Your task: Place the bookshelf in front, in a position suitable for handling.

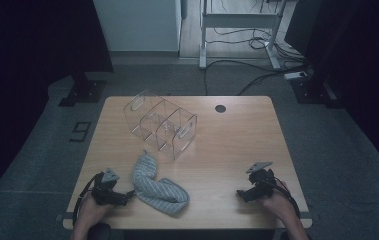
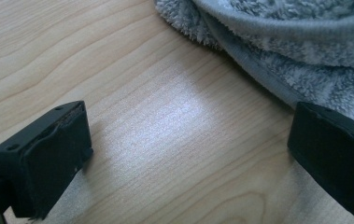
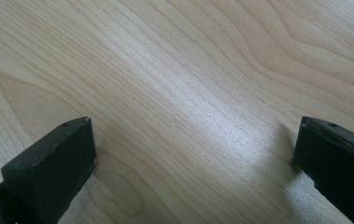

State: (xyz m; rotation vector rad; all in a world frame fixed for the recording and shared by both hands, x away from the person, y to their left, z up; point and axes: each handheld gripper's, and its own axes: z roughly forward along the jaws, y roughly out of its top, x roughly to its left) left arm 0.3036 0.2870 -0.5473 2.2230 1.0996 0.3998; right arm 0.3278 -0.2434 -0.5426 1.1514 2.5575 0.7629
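**Towel pickup: approach stage, nothing gripped yet**

A grey towel point(image 1: 157, 186) is seen crumpled on the table point(image 1: 227, 150), near the front edge, left of centre. A clear box point(image 1: 161, 124) w/ dividers is set behind it, apart from it, towards the far side.

The left gripper point(image 1: 127, 195) is held low at the towel's left end, just beside it; in the left gripper view the towel point(image 2: 296, 56) is seen right ahead, one jaw close against its edge, contact not certain. Jaws are spread wide, nothing pinched. The right gripper point(image 1: 242, 194) is kept well apart on the right side, jaws likewise spread over bare wood point(image 3: 174, 93).

Step judged: approach, pre-grasp. Next move prob. calls for the left jaws to be pushed over a fold of cloth & pressed together; the right gripper would need to be brought across to the other end. Soft pile may slip if too little fabric is taken.
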